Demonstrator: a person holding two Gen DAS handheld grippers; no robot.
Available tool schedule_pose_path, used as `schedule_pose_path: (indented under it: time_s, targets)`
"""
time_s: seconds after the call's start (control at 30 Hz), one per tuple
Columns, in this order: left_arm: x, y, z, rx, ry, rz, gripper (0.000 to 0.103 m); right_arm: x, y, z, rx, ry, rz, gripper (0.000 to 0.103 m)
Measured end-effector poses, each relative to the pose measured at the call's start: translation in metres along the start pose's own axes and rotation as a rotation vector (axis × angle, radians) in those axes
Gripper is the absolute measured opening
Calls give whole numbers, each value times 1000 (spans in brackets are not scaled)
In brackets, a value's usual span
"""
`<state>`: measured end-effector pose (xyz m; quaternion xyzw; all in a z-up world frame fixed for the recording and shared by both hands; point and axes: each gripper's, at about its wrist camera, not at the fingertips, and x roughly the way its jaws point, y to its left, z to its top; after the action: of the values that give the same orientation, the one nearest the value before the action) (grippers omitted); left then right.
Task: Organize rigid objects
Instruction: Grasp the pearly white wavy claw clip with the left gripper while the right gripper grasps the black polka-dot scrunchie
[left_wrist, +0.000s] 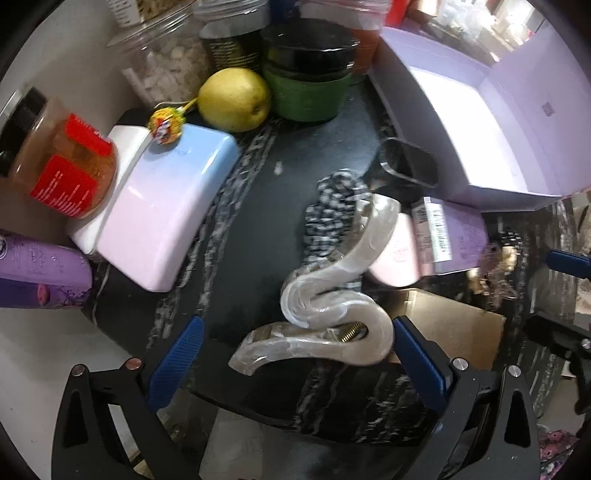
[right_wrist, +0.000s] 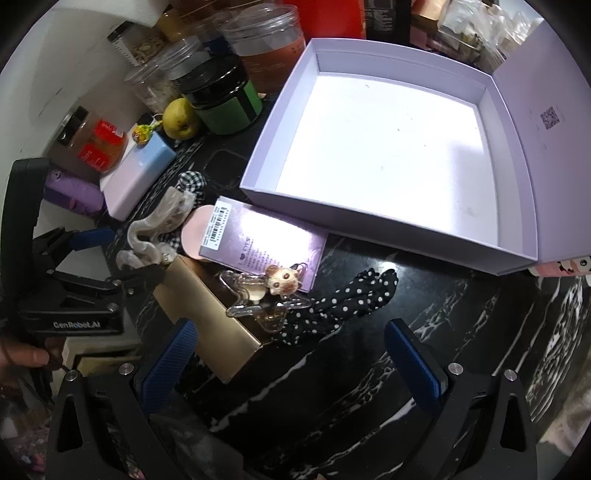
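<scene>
Left wrist view first: the left gripper (left_wrist: 297, 354) has its blue-padded fingers (left_wrist: 177, 363) spread wide with nothing clamped. Lying between them is a translucent pearly wavy hair claw clip (left_wrist: 332, 295) with a brass spring, on the black white-veined marble counter (left_wrist: 258, 206). Its far end overlaps a black-and-white gingham scrunchie (left_wrist: 328, 206) at twelve o'clock. At ten o'clock lies a glossy pastel blue-to-pink rounded case (left_wrist: 166, 206), with a wrapped yellow lollipop (left_wrist: 164, 125) on its far corner. A yellow pear (left_wrist: 234, 99) sits at eleven o'clock, touching a green jar with a black lid (left_wrist: 308, 74). An open lavender cardboard box (left_wrist: 491, 122) fills two o'clock.

Now the right wrist view: the right gripper (right_wrist: 291, 365) is also wide open and holds nothing. Just ahead of it, at twelve o'clock, a clear star-shaped hair clip with a small beige animal face (right_wrist: 258, 295) rests across a gold rectangular box (right_wrist: 207, 314) and a black white-dotted scrunchie (right_wrist: 340, 302). Behind them lies a shiny lilac carton with a barcode (right_wrist: 266, 240), touching the lavender box's near wall. The box shows only its bare white floor. The pearly claw clip is at ten o'clock, next to the left gripper.
</scene>
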<state>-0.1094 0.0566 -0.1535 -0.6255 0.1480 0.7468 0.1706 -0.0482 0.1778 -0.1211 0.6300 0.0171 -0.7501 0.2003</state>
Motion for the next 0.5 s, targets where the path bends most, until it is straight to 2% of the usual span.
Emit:
schedule_pose_path:
  time_s: [0.07,0.2,0.27,0.4,0.5]
  targets:
    - [4,3,0,0,9,8,98,1,-1,0,3,3,0,103]
    - [12,6,-1,-1,24,3,98,6,-3,-1,12,18,-3,103]
    - [16,4,-2,2,34,-13,90,7,-4,-1,18,21,-3,103]
    - [22,0,-7,4,55,-42,83,8,-4,1,24,21,-6,103]
    - [24,-5,-12,18,55,-49,72,8,-5,2,27,19,-12,103]
